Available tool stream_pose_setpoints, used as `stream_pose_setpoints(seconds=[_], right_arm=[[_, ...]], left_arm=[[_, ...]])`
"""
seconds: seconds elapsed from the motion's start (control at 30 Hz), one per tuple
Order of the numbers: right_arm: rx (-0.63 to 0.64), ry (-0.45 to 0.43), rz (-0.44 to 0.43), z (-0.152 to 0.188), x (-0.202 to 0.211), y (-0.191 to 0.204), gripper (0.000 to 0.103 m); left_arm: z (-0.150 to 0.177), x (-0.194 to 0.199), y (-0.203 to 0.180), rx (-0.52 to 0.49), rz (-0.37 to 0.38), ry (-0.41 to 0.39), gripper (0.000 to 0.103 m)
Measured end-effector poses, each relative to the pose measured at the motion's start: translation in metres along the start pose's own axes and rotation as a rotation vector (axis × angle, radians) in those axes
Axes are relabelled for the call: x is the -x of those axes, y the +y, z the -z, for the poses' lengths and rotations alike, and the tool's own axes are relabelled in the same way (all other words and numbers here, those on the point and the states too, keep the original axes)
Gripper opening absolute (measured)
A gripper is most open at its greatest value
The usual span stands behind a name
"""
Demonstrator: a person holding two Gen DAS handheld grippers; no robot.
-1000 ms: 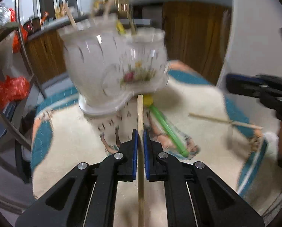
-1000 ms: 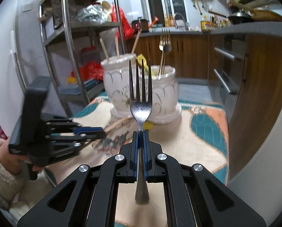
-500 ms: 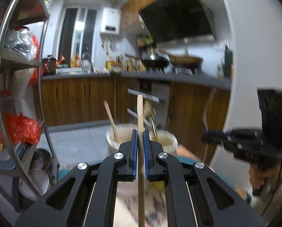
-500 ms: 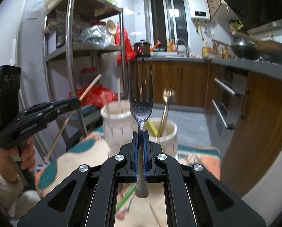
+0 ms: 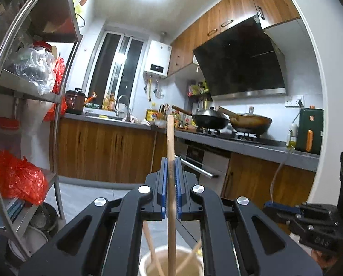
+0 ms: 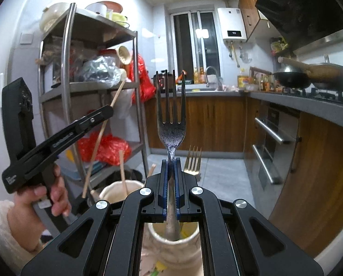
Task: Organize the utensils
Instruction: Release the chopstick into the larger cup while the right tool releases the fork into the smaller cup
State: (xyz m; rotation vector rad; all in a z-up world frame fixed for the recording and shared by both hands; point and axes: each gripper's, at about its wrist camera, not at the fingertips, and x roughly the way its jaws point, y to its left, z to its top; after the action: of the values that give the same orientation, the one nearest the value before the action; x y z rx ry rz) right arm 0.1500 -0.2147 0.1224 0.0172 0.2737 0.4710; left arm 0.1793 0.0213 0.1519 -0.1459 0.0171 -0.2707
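Observation:
My left gripper point(image 5: 170, 168) is shut on a wooden chopstick point(image 5: 170, 142), held upright over a white ceramic holder point(image 5: 146, 261) with other chopsticks in it. My right gripper point(image 6: 170, 169) is shut on a silver fork point(image 6: 171, 119), tines up, its handle end just above the mouth of a second white holder point(image 6: 192, 233). A gold fork point(image 6: 192, 161) stands in that holder. The left gripper point(image 6: 102, 112) with its chopstick point(image 6: 100, 138) shows at the left of the right wrist view, above the left holder point(image 6: 112, 191). The right gripper's fingers point(image 5: 284, 208) show at the lower right of the left wrist view.
A steel shelf rack point(image 6: 67, 92) with bags and bowls stands at the left. A kitchen counter point(image 6: 309, 105) with pans point(image 5: 209, 118) and an oven point(image 6: 272, 145) runs along the right and back. The table under the holders is hidden.
Both grippers have risen and tilted upward, from low over the table to above the two holders. The chopstick and the fork now hang with their lower ends over the holders' mouths.

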Motion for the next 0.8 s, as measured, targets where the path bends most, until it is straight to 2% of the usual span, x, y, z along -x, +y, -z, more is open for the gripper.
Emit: stream_pose_setpoints(seconds=[0.2,0.37,0.57,0.7,0.8], right_arm=[[-0.047,0.01,0.004,0.012,-0.022,-0.011,0.006],[-0.056,0.04,0.003,0.025,-0.032,-0.014,0.006],[-0.052,0.104,0.009,0.047,-0.043,-0.015,0.006],[-0.057,0.149,0.025,0.057,-0.05,-0.017,0.006],[-0.081,0.185,0.039,0.062,-0.056,-0.021,0.006]], left_arm=[[0.012,-0.024,0.007,0.017,-0.011,-0.009,0.006],[0.03,-0.02,0.009,-0.006,-0.031,-0.003,0.006],[0.053,0.001,0.016,-0.015,-0.032,0.072,0.006],[0.069,0.012,0.015,-0.065,-0.032,0.154,0.006],[0.077,0.01,0.018,-0.064,-0.028,0.225,0.006]])
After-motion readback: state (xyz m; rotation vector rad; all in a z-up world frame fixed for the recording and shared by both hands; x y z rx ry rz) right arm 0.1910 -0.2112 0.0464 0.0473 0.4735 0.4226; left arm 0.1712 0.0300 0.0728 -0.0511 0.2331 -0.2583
